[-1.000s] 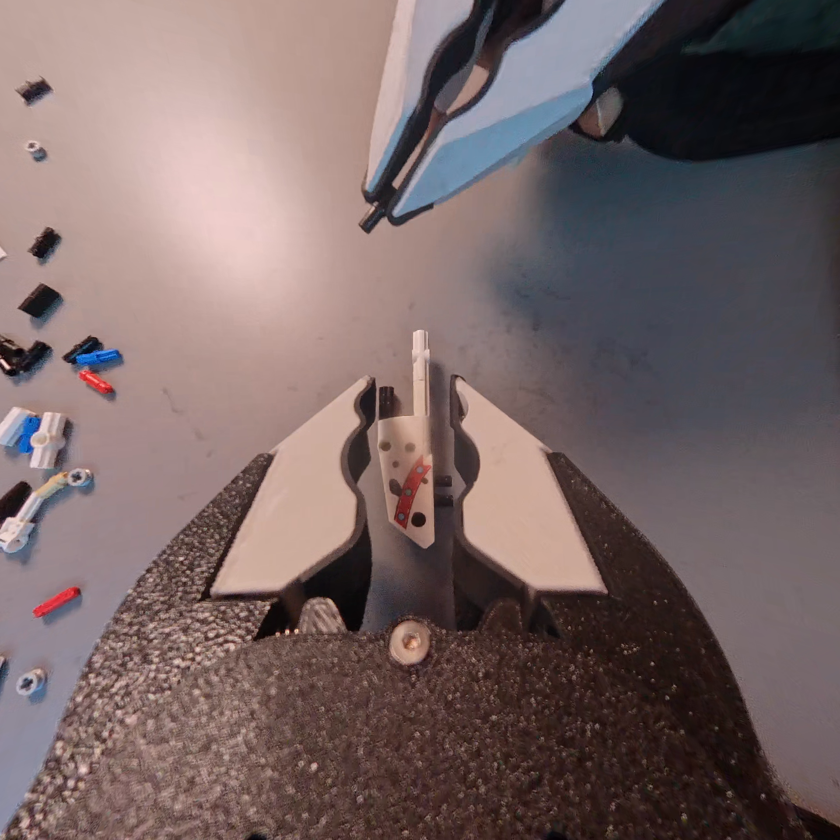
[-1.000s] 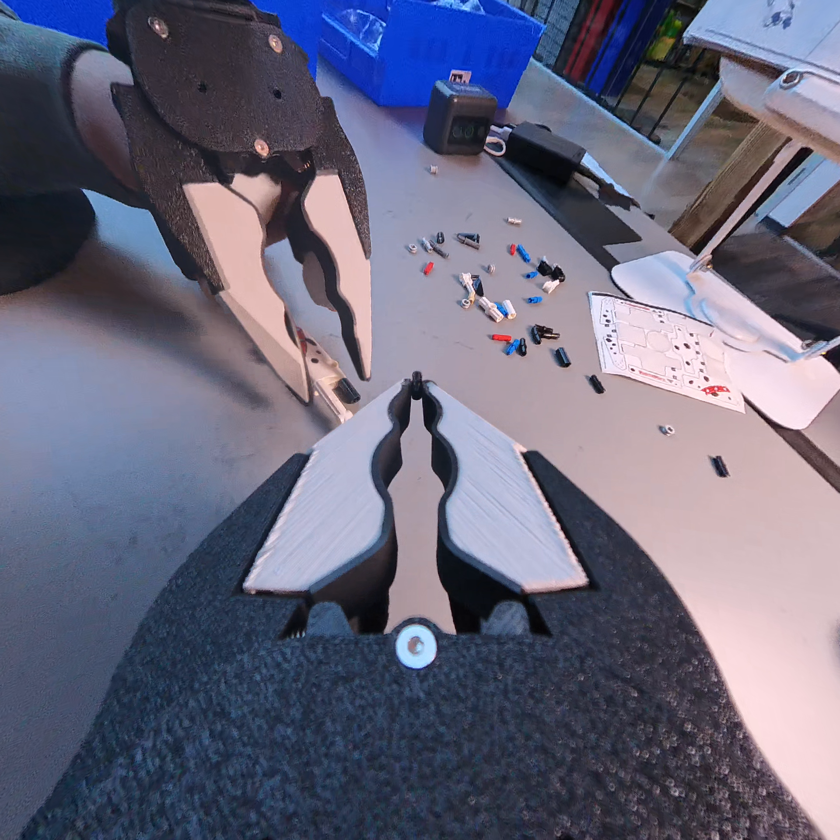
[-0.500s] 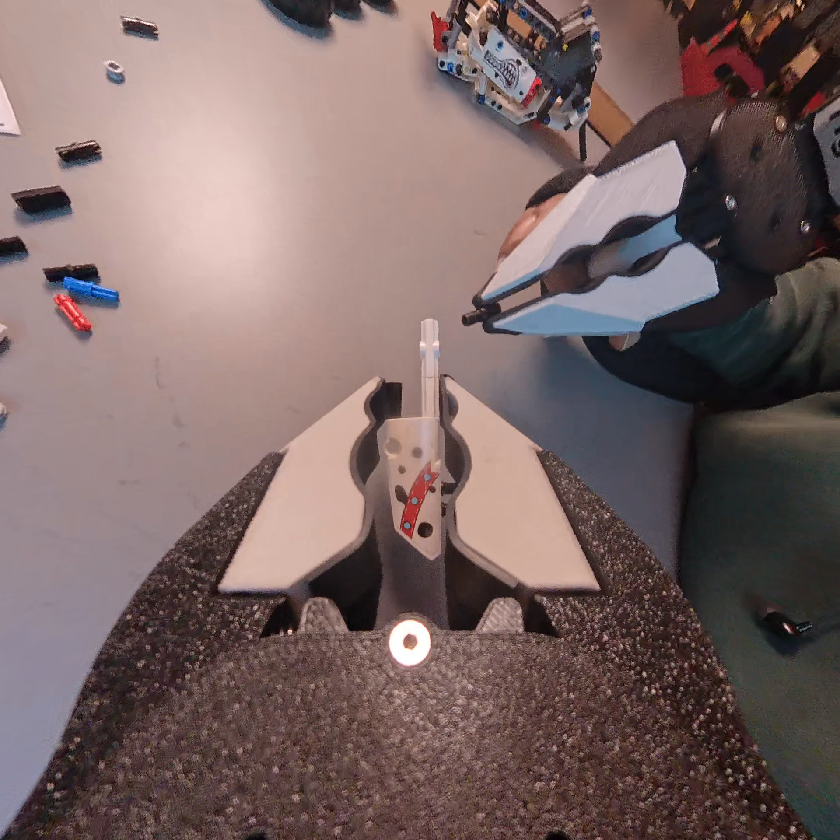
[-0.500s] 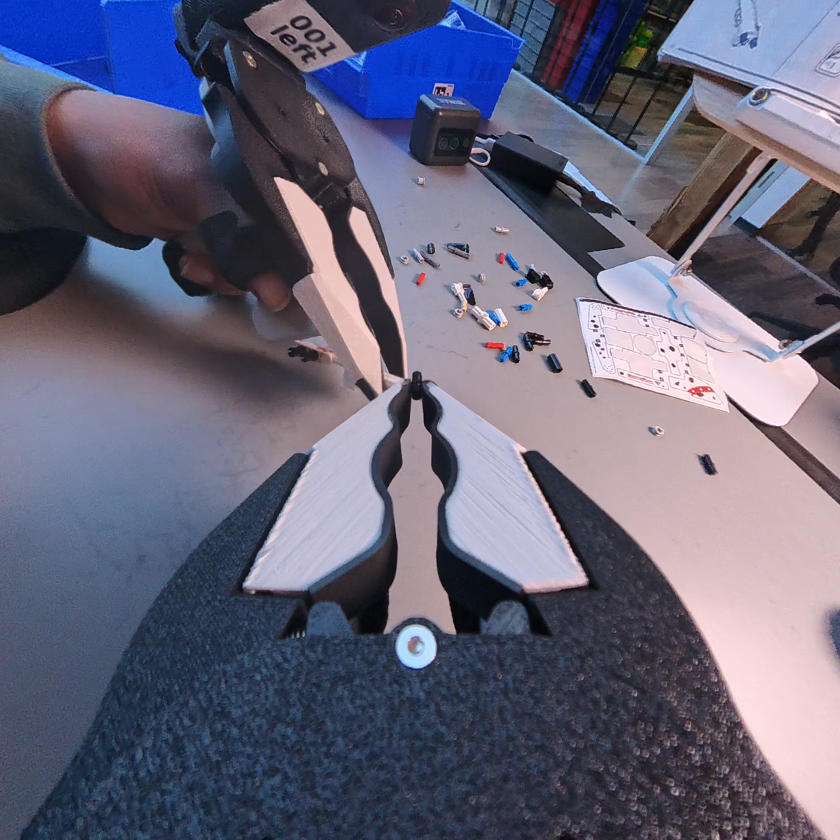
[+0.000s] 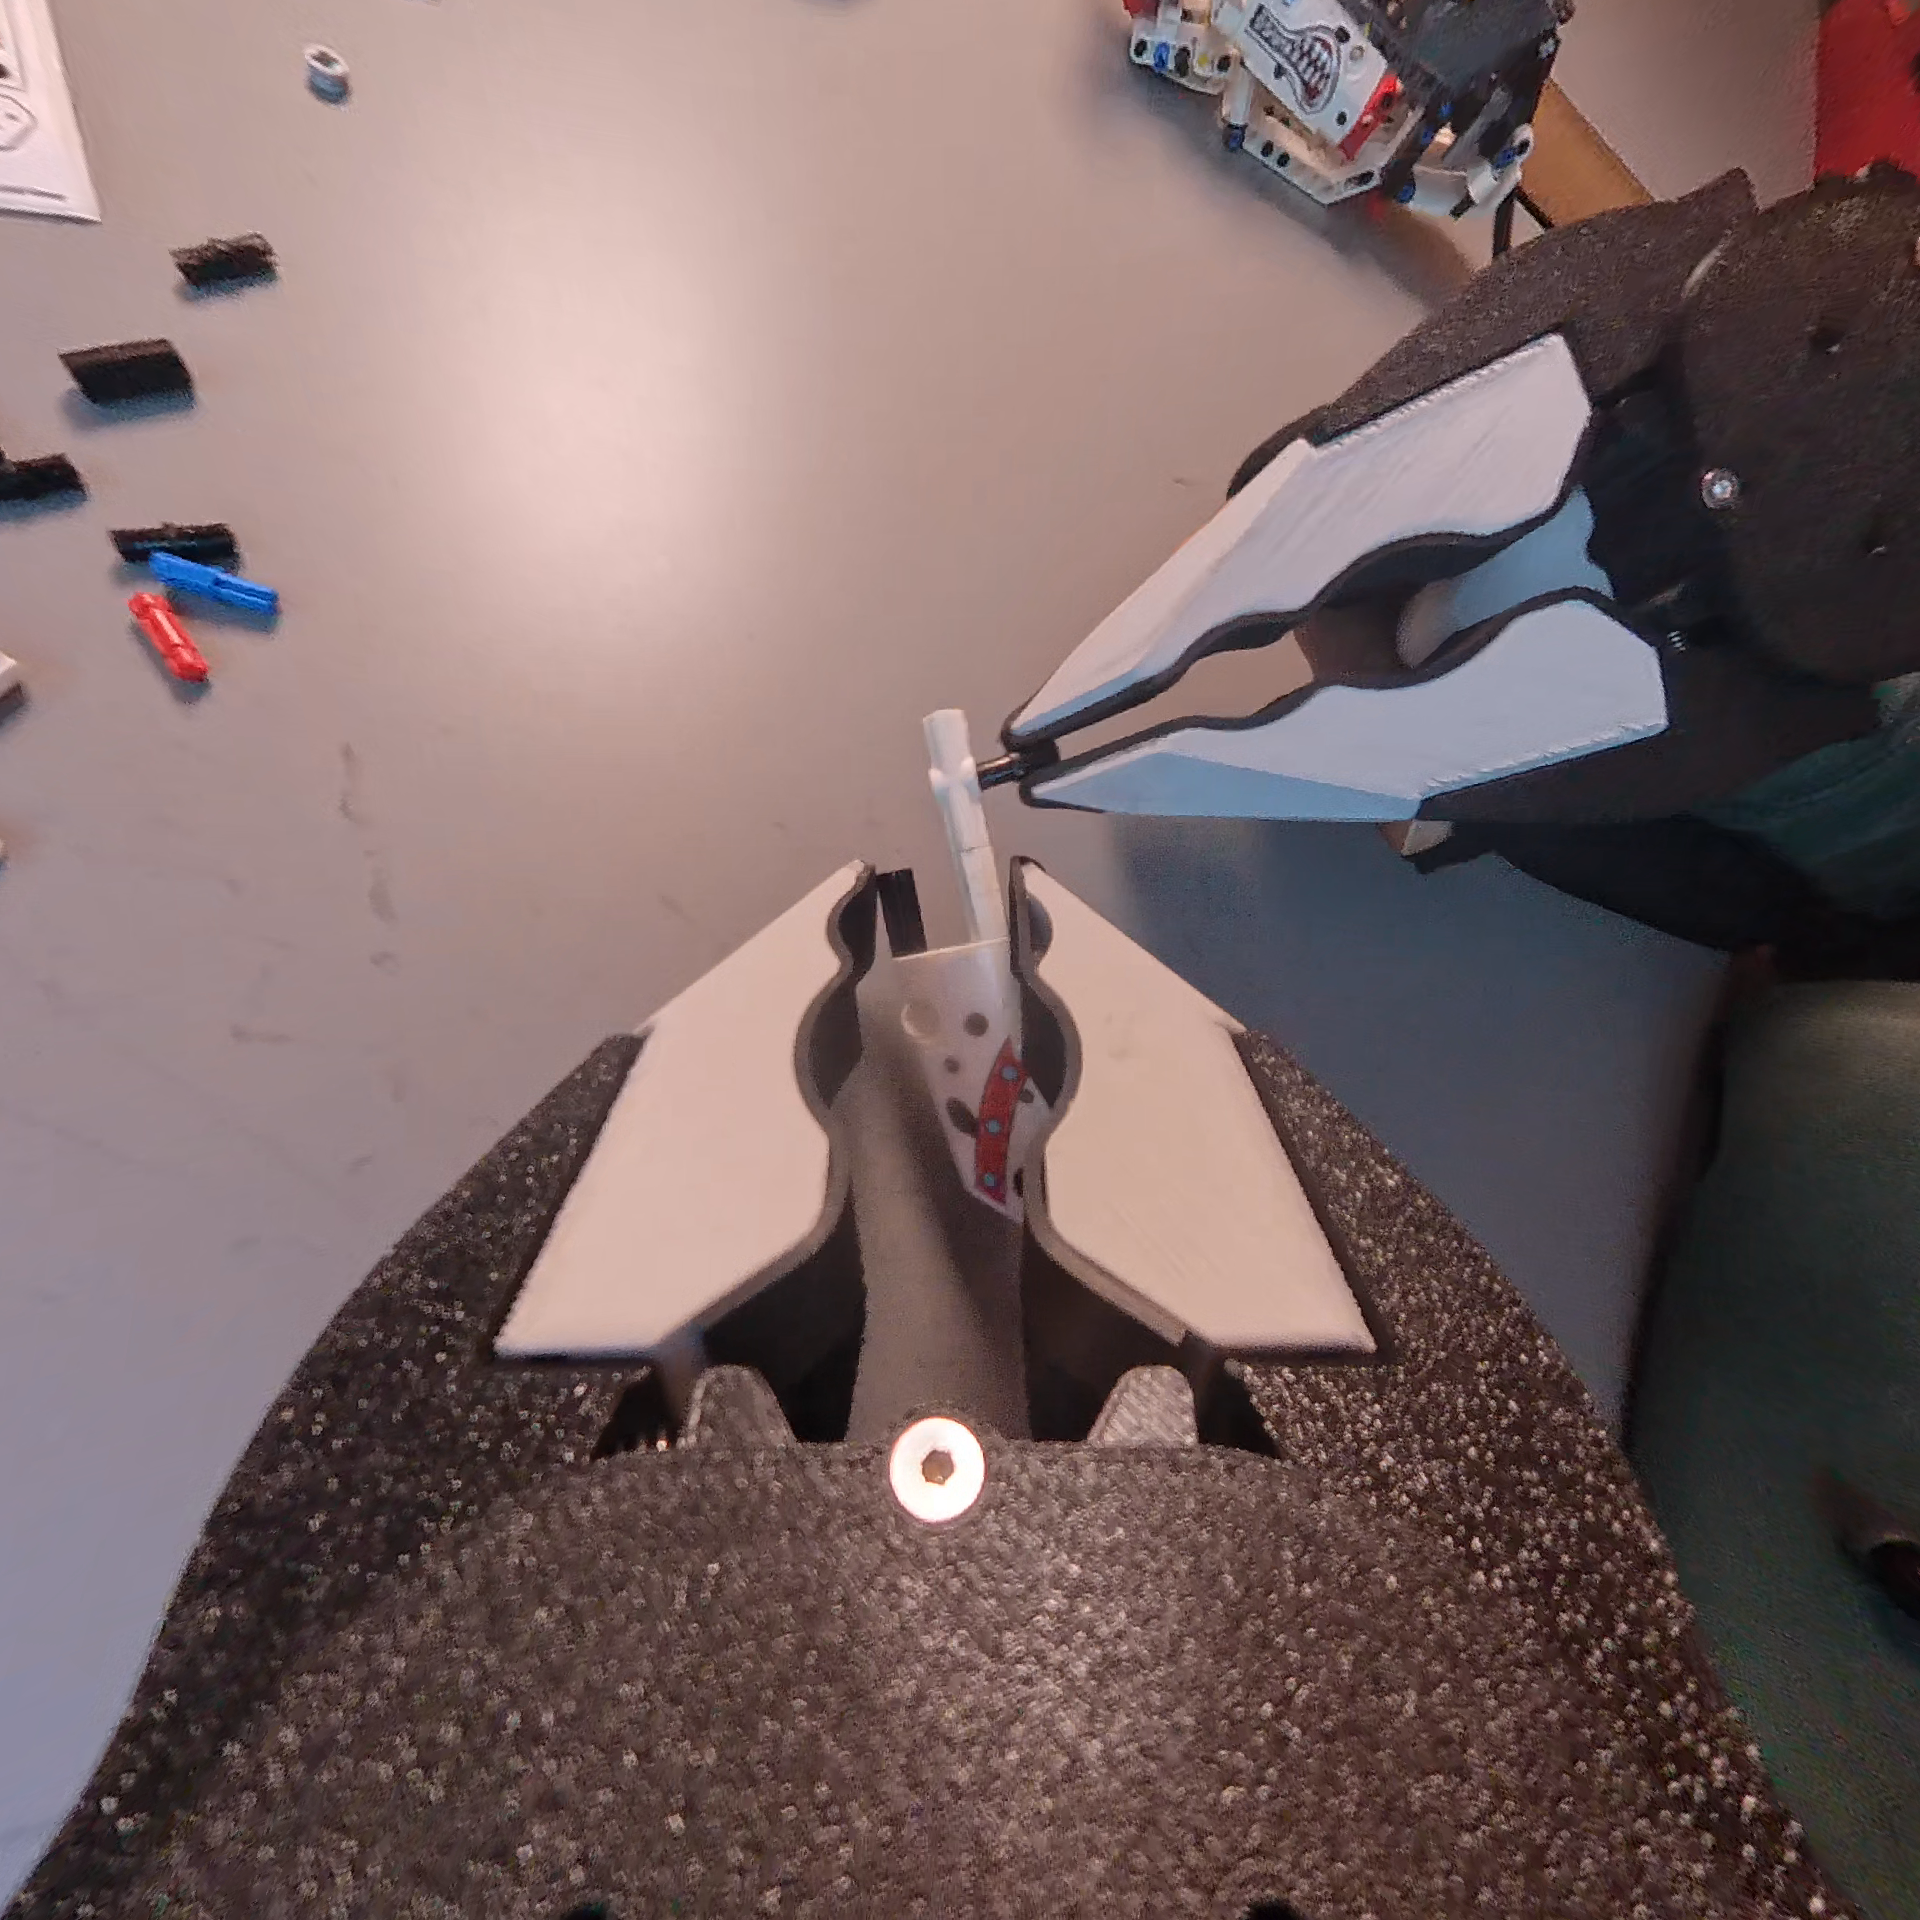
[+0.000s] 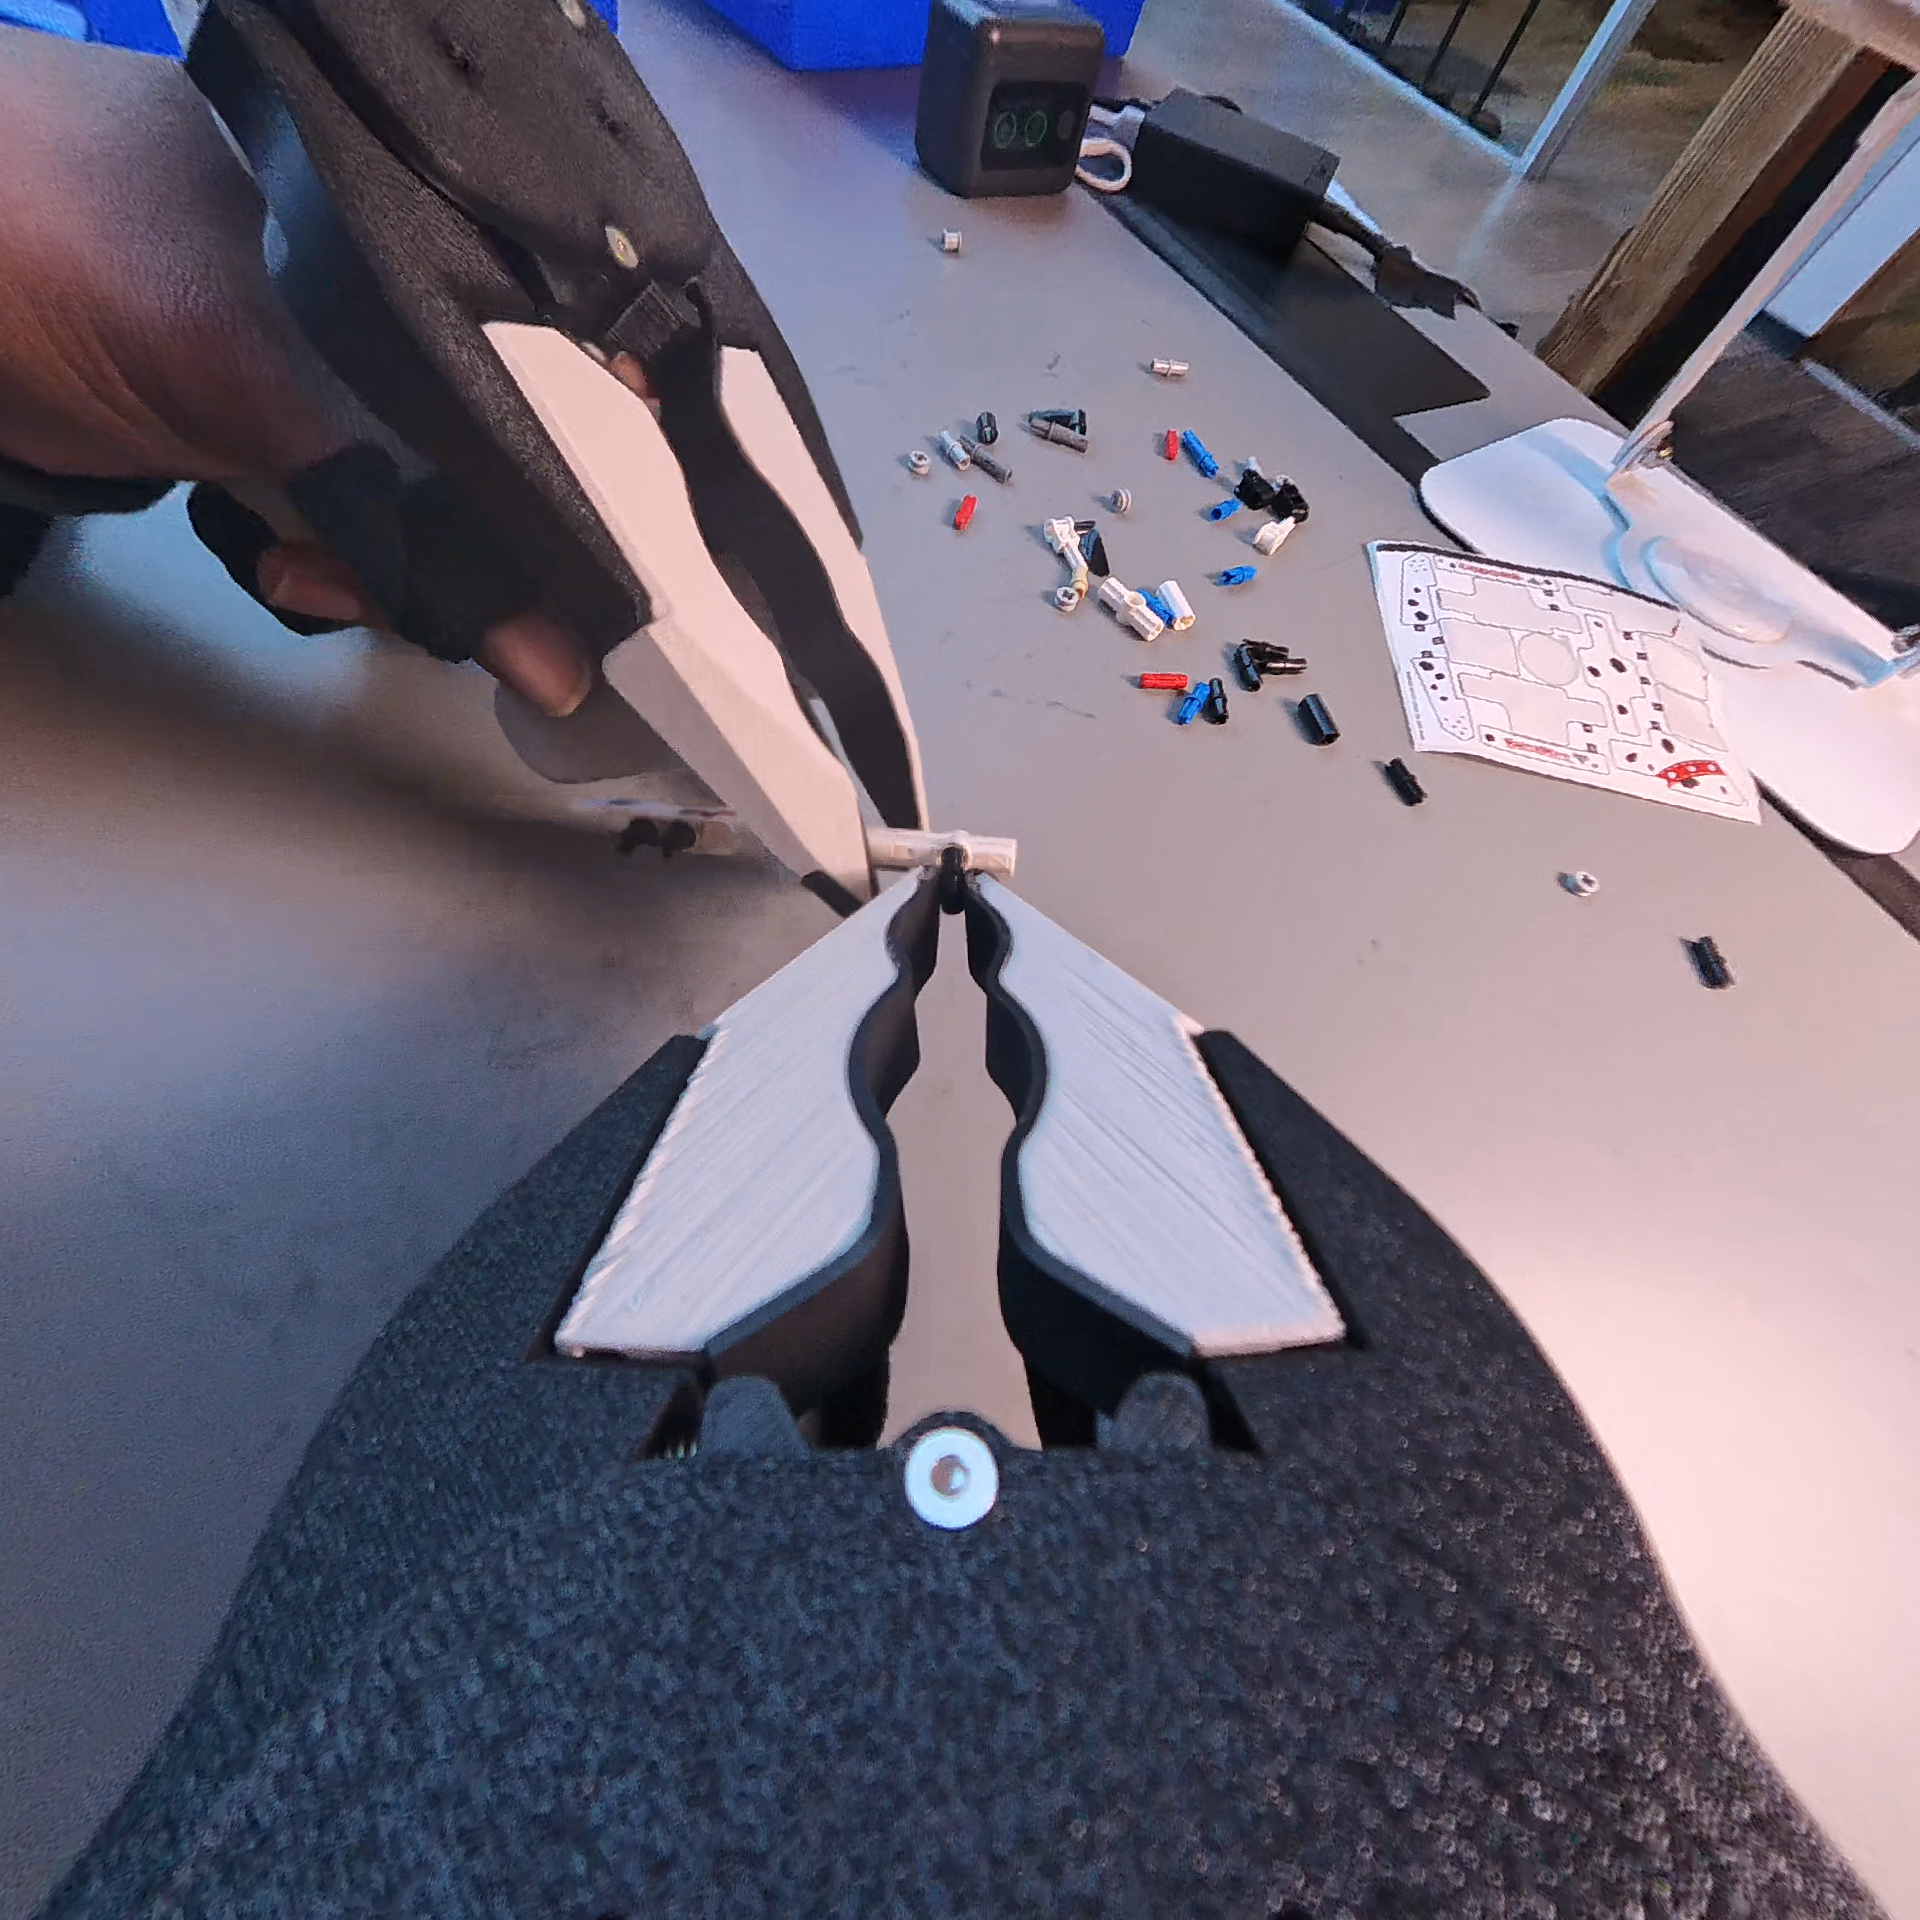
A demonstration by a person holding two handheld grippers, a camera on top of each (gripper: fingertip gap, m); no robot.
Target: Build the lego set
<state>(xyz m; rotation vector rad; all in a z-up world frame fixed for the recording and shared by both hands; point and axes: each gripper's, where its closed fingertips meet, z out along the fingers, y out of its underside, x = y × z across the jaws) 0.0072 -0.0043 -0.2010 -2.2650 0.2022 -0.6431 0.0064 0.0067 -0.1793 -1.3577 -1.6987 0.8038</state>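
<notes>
Now meeting, after closing a wide gap: right gripper, pinched tight on a black pin, touching the white beam jutting past the left gripper, clamped on the panel. Probably aligned with a hole, seating not yet clear; insertion next.

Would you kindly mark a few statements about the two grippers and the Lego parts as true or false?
1. The right gripper pinches a small black pin. True.
2. The left gripper is empty. False: its jaws hold a white panel piece with a red stripe.
3. The black pin's tip meets the white axle piece sticking out past the left jaws. True.
4. The sticker sheet lies under the loose parts. False: it lies beside them, near the white lamp base.
</notes>
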